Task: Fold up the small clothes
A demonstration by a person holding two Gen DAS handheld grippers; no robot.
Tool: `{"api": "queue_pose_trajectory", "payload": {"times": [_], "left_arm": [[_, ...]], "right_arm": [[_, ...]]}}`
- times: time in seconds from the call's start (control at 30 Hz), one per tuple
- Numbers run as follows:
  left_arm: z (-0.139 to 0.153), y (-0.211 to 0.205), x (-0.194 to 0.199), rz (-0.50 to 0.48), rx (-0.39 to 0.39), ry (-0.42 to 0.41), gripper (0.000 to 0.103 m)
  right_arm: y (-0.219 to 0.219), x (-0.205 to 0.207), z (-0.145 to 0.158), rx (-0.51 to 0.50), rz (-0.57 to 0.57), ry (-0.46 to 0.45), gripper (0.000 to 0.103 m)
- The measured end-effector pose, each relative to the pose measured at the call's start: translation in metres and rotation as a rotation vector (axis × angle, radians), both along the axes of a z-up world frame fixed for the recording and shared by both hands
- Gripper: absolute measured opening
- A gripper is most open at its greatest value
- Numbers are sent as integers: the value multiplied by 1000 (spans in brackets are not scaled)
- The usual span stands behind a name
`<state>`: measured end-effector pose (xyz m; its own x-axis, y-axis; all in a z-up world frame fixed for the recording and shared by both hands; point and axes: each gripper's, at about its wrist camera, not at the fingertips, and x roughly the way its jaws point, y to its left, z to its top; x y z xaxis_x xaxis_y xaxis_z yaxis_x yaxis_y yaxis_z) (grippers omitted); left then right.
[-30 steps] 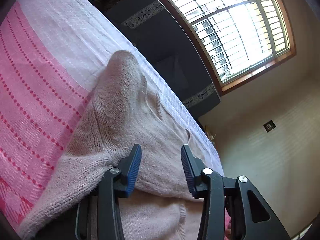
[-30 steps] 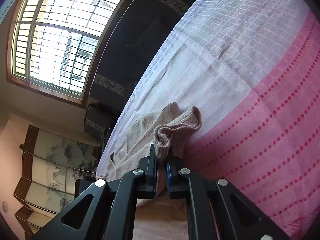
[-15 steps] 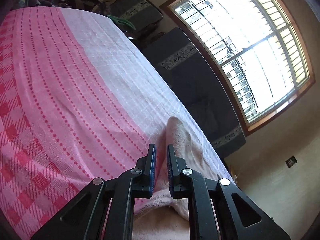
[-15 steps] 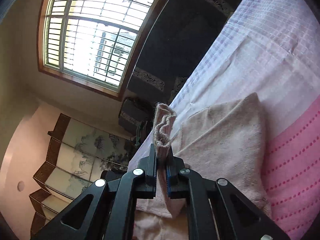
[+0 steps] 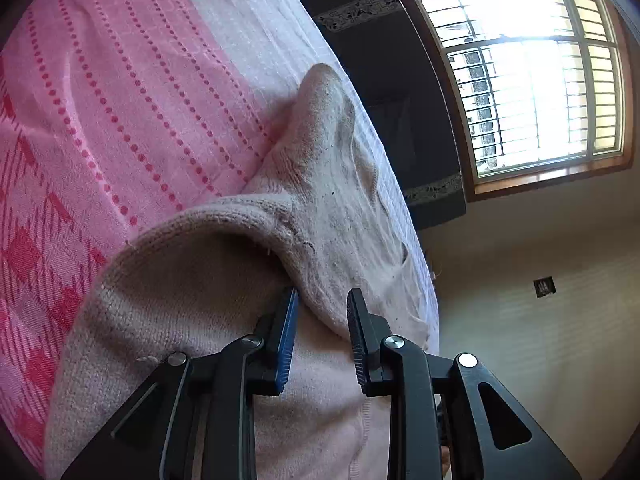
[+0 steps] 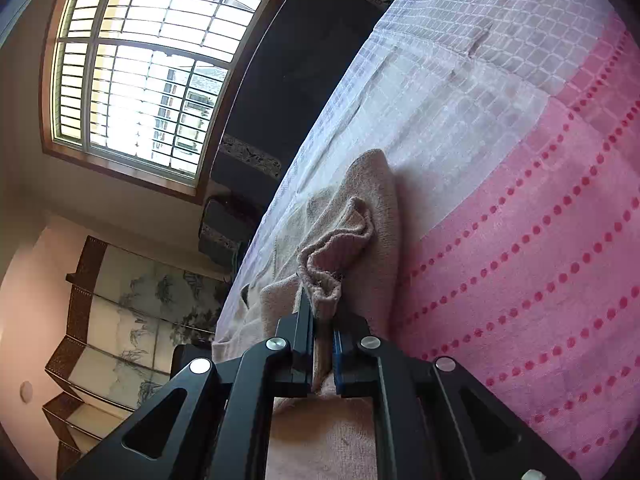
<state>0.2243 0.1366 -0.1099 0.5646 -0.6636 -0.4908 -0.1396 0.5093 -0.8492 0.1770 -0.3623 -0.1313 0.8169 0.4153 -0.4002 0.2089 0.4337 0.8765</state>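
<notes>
A small pale pink knit sweater point(image 5: 320, 208) lies on a pink and white patterned blanket point(image 5: 120, 92). In the left wrist view, my left gripper point(image 5: 322, 308) is open just above the sweater, with a folded edge of knit between its jaws but not clamped. A sleeve curls over at the lower left. In the right wrist view, my right gripper point(image 6: 322, 320) is shut on a bunched ribbed edge of the sweater point(image 6: 336, 252), held a little above the rest of the garment.
The blanket point(image 6: 540, 220) covers a bed. A dark cabinet point(image 5: 400, 92) stands beyond the bed's far edge under a large barred window point(image 5: 532, 68). A folding painted screen point(image 6: 132, 320) stands by the wall in the right wrist view.
My left gripper has opened and let go of the knit it held half a second ago. My right gripper has lowered its held edge back toward the sweater.
</notes>
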Motion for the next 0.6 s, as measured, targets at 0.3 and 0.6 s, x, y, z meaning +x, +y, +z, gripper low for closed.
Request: {"api": "queue_pose_trajectory", "payload": {"times": [0.3,0.6], "left_arm": [[27,-1,13,106,170,-196,8],[1,29,-8,214,108,-270,6]], "right_arm": [[3,-2,-1,-12,-2,-15,10],[10,4,6,-13,64,-46,11]]}}
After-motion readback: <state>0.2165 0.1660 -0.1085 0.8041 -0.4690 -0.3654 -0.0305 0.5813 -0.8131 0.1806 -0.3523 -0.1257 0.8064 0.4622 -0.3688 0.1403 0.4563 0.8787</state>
